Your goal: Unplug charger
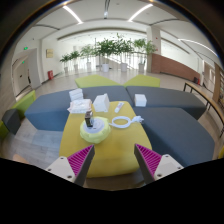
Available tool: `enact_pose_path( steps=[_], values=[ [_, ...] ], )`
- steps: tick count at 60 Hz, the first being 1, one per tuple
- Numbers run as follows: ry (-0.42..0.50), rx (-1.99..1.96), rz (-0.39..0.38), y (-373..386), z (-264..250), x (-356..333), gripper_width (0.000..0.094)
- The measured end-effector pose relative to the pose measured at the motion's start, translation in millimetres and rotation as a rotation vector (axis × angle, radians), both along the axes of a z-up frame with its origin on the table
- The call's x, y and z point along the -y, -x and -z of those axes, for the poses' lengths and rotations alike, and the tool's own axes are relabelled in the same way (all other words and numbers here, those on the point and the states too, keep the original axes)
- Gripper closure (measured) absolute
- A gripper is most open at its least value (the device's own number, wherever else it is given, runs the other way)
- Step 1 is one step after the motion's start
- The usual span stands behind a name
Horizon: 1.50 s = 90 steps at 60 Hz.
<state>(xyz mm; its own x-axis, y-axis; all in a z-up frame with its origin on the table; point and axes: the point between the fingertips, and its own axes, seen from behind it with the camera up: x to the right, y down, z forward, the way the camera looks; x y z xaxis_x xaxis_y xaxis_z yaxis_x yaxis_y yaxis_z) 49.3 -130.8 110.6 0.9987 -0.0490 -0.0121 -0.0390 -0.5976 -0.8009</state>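
A yellow table (pixel 108 148) stands ahead of my fingers, ringed by grey sofas. On it lies a white power strip (pixel 97 129) with a small dark charger (pixel 88 119) standing on it, and a coiled white cable (pixel 122 121) to its right. My gripper (pixel 112 161) hovers over the table's near edge, well short of the power strip. Its two fingers with magenta pads (pixel 81 157) stand wide apart and hold nothing.
White boxes or paper items (pixel 80 103) and a white block (pixel 101 102) sit at the table's far left; another white box (pixel 140 99) lies on the far sofa. Grey sofas (pixel 170 125) surround the table. Potted plants (pixel 110 50) stand beyond.
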Motion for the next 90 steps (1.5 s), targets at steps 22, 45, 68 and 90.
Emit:
enact_pose_path(
  steps=[22,45,68,90],
  values=[
    [-0.027,-0.044,-0.08,79.7,51.2,-136.8,0.0114],
    [-0.22,0.119,-0.047,66.6,68.2,-216.4,0.0814],
    [-0.389,0.077,-0.013,47.2,-58.1,-219.4,0.0874],
    [-0.176,0.082,0.016,-41.8,-13.6,-184.5,0.0872]
  ],
)
